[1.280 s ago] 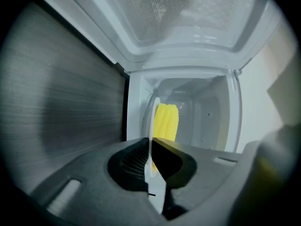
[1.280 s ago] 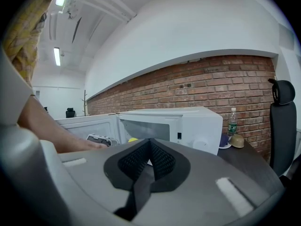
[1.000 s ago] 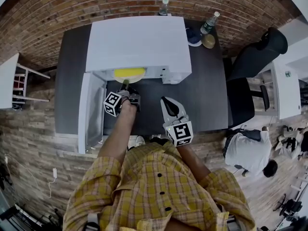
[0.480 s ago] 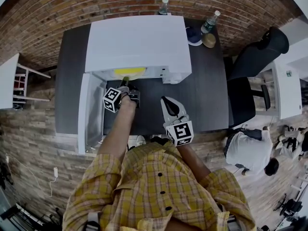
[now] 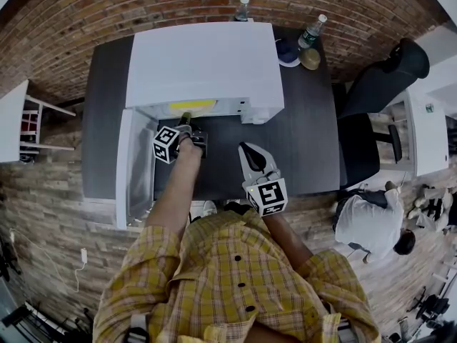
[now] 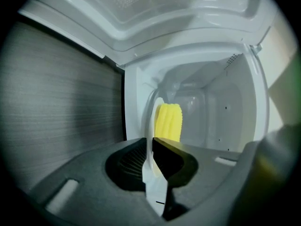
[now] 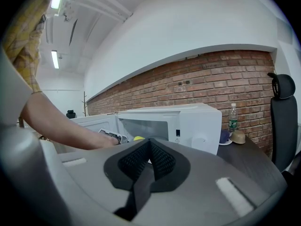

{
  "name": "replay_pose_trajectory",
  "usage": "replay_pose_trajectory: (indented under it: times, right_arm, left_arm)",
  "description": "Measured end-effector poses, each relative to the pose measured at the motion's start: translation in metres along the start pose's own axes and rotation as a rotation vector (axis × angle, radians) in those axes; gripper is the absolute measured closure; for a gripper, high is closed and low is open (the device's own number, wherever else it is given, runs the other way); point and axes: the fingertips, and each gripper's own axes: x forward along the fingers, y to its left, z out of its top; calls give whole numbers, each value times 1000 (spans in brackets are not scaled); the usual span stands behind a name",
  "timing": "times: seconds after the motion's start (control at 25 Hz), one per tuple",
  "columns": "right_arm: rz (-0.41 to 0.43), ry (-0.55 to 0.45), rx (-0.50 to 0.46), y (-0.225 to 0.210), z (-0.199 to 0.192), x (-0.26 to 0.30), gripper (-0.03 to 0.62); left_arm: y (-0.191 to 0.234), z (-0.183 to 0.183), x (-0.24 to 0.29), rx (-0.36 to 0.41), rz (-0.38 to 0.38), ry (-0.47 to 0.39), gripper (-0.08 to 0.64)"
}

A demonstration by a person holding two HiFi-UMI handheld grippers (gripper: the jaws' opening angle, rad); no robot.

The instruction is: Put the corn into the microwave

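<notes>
The yellow corn point(image 6: 168, 121) lies on a white plate point(image 6: 155, 188) whose rim is pinched by my left gripper point(image 6: 153, 142). Plate and corn sit inside the cavity of the white microwave point(image 6: 221, 102). From the head view only a yellow strip of the corn point(image 5: 191, 106) shows in the mouth of the microwave point(image 5: 203, 63), with the left gripper point(image 5: 187, 125) just in front of it. The microwave door point(image 5: 138, 164) hangs open to the left. My right gripper point(image 5: 249, 156) hovers shut and empty over the dark table point(image 5: 307, 141). In the right gripper view its jaws point(image 7: 149, 157) are closed together before the microwave point(image 7: 188, 121).
Two water bottles point(image 5: 243, 9) point(image 5: 311, 33), a dark cap point(image 5: 288, 54) and a small tan bowl point(image 5: 309, 60) stand behind and right of the microwave. A black office chair point(image 5: 371, 91) is at the table's right. Another person point(image 5: 371, 224) is on the floor to the right.
My left gripper has pushed the plate with the corn deeper into the microwave; less yellow shows at the opening. The right gripper has stayed put.
</notes>
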Motion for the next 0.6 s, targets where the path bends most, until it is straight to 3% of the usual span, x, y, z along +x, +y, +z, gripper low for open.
replay_pose_trajectory:
  times: [0.28, 0.6]
  right_arm:
    - [-5, -2, 4, -1, -1, -2, 597]
    - [-16, -11, 7, 1, 1, -5, 597]
  left_arm:
    - [3, 0, -3, -12, -5, 1, 500]
    - [-3, -5, -17, -5, -64, 39, 465]
